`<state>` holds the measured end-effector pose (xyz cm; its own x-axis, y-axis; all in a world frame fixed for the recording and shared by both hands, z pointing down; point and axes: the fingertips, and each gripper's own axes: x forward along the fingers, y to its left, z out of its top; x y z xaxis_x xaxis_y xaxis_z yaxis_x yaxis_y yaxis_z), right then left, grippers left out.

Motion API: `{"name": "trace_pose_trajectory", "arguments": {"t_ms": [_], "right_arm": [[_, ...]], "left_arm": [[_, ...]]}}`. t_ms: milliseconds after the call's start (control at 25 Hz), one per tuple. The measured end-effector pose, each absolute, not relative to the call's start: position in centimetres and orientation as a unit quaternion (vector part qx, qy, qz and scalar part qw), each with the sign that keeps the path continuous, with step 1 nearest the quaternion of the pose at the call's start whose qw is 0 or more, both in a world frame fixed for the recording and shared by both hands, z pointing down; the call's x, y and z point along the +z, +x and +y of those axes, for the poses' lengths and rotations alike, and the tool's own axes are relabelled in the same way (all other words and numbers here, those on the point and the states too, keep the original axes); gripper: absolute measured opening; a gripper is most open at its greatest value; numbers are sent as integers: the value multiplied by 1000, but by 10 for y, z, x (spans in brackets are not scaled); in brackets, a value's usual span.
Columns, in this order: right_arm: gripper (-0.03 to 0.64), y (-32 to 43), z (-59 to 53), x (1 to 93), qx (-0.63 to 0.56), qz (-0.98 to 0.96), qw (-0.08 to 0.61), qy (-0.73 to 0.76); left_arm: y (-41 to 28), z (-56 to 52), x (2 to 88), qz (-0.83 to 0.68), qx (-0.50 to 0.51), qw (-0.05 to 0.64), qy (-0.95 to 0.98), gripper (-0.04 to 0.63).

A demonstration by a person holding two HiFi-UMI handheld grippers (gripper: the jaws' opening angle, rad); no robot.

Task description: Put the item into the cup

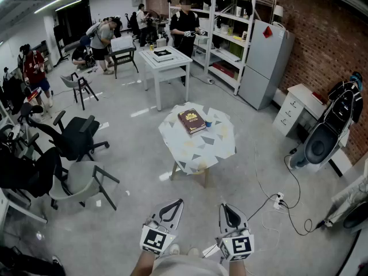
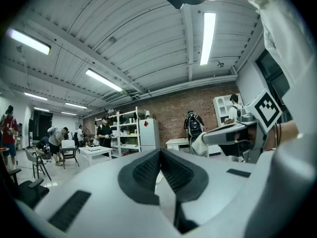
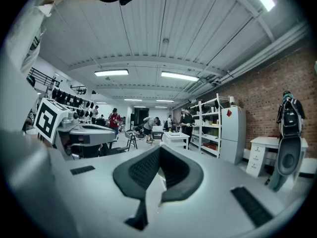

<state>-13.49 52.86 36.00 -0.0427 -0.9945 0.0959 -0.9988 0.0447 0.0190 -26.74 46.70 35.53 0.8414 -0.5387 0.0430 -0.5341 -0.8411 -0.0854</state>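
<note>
I hold both tools low in front of me, pointing level and forward. My left gripper [image 1: 179, 202] has its jaws pressed together with nothing between them, and my right gripper [image 1: 223, 206] is likewise fully closed and empty; each gripper's own view shows its 2 dark pads meeting at the tip with only the room beyond. What matters for the coming move is that the work lies straight ahead and well apart from me, across open floor: a small table [image 1: 221, 149] with a patterned top, carrying a dark red book [image 1: 191, 121] whose long axis runs roughly away from me, and a small blue cup [image 1: 208, 123] just beside the book's right edge. The cup sits a little right of the line between my 2 tools, so I judge the right gripper the more natural one to reach it, though neither is within reach yet. I cannot tell from here which item is meant for the cup; nothing small enough shows clearly on the tabletop. I judge the task not yet begun: I must close on the table first.
</note>
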Motion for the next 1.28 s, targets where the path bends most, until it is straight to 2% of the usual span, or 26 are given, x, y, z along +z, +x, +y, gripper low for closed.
{"name": "trace_pose_trajectory", "arguments": {"t_ms": [160, 680, 1280], "right_arm": [[6, -144, 514, 358, 28, -716, 21, 697], [6, -153, 470, 359, 25, -696, 41, 717], [6, -68, 386, 369, 40, -716, 33, 696]], "left_arm": [[-275, 452, 361, 271, -33, 33, -962, 12], [-270, 399, 363, 246, -33, 26, -968, 12], [-197, 320, 366, 278, -52, 27, -959, 12]]}}
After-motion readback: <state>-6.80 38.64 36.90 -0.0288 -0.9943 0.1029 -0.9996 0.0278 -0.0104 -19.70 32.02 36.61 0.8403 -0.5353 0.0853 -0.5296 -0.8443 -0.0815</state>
